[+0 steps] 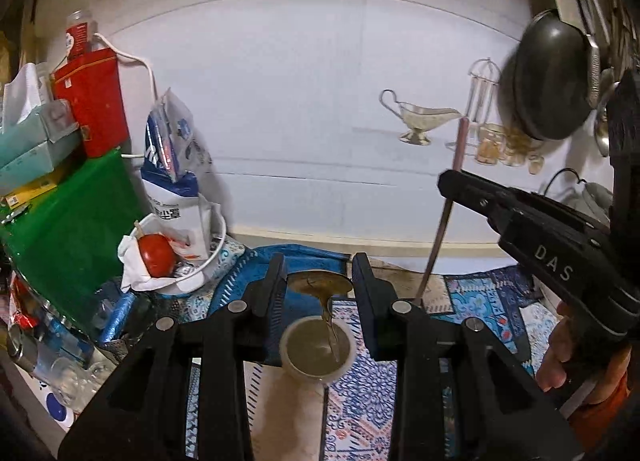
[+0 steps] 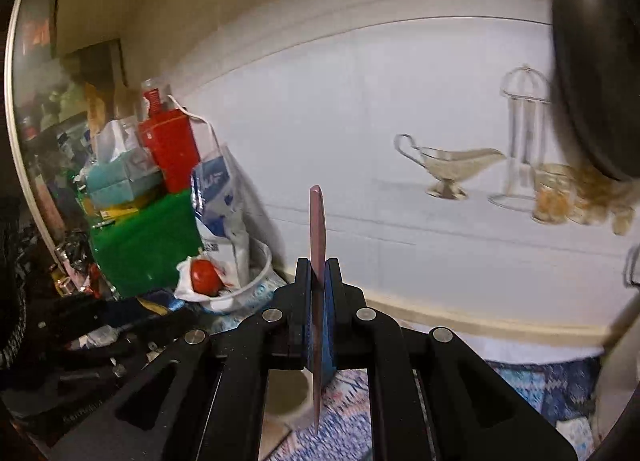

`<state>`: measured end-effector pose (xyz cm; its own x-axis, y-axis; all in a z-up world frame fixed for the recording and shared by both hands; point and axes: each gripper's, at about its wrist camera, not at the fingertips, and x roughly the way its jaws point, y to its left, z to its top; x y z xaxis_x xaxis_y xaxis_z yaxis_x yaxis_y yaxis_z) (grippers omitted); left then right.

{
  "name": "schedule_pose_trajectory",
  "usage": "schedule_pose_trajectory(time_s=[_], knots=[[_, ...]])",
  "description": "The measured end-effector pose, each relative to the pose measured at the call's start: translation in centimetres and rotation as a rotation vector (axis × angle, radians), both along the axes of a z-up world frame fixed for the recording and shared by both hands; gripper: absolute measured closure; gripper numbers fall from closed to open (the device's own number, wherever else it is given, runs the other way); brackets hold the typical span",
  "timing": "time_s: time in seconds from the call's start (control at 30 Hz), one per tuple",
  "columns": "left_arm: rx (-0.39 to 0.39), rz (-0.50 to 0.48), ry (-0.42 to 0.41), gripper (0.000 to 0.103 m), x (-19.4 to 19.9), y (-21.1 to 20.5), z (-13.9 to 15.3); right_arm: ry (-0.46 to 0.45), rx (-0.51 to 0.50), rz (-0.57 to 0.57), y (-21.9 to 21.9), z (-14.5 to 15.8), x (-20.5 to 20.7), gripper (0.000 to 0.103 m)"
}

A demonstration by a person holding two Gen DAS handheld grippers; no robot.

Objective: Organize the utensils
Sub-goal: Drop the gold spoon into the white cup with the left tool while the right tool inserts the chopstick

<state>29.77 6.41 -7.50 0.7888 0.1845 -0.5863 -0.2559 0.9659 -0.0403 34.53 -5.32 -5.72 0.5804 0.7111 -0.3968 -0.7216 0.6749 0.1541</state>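
Closest in, the left gripper (image 1: 318, 261) has its jaws partly closed on the bowl of a spoon (image 1: 320, 283), whose handle dips into a small cup (image 1: 308, 357) on the patterned cloth (image 1: 360, 401). It should probably lift straight, so the handle clears the cup's rim without tipping it. To the right, the right gripper (image 2: 318, 263) is clamped on a flat pink utensil (image 2: 316, 221) held upright; keeping the two utensils apart seems wise. Around them, a green box (image 1: 68, 221), a white bowl (image 1: 212, 257) with a tomato (image 1: 156, 255), and a blue-and-white bag (image 1: 176, 181) crowd the left; a hanging dark pan (image 1: 548, 81) limits room on the right.
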Motion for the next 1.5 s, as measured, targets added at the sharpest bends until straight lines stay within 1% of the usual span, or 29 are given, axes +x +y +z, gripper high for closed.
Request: schedule_pose_trajectory(time_s=[0.2, 0.37, 0.6, 0.77, 0.87, 1.07, 1.27, 1.4, 1.5], knots=[[0.003, 0.042, 0.029, 0.071, 1.1, 1.4, -1.4, 0.023, -0.01, 0.066, 3.1, -1.0, 1.1, 0.097], [-0.019, 0.073, 0.072, 0.071, 2.2, 2.8, -3.4, 0.063, -0.045, 0.104, 5.3, -3.2, 2.2, 0.097], [-0.059, 0.089, 0.134, 0.071, 3.5, 3.9, -6.5, 0.139, -0.103, 0.123, 5.8, -6.4, 3.4, 0.097], [-0.079, 0.082, 0.177, 0.071, 4.1, 4.1, -8.5, 0.174, -0.147, 0.129, 6.0, -8.2, 3.6, 0.097], [-0.086, 0.082, 0.195, 0.071, 4.4, 4.2, -9.2, 0.193, -0.165, 0.129, 6.3, -8.9, 3.8, 0.097], [-0.109, 0.086, 0.226, 0.07, 5.1, 5.0, -10.5, 0.221, -0.169, 0.126, 6.2, -9.6, 4.5, 0.097], [-0.114, 0.094, 0.236, 0.07, 5.6, 5.6, -10.7, 0.258, -0.172, 0.119, 5.9, -9.9, 5.3, 0.096], [-0.086, 0.105, 0.249, 0.07, 5.7, 5.5, -10.9, 0.288, -0.168, 0.114, 5.5, -10.0, 5.6, 0.096], [-0.085, 0.098, 0.253, 0.07, 5.6, 5.4, -10.8, 0.306, -0.163, 0.113, 5.1, -10.0, 5.6, 0.094]])
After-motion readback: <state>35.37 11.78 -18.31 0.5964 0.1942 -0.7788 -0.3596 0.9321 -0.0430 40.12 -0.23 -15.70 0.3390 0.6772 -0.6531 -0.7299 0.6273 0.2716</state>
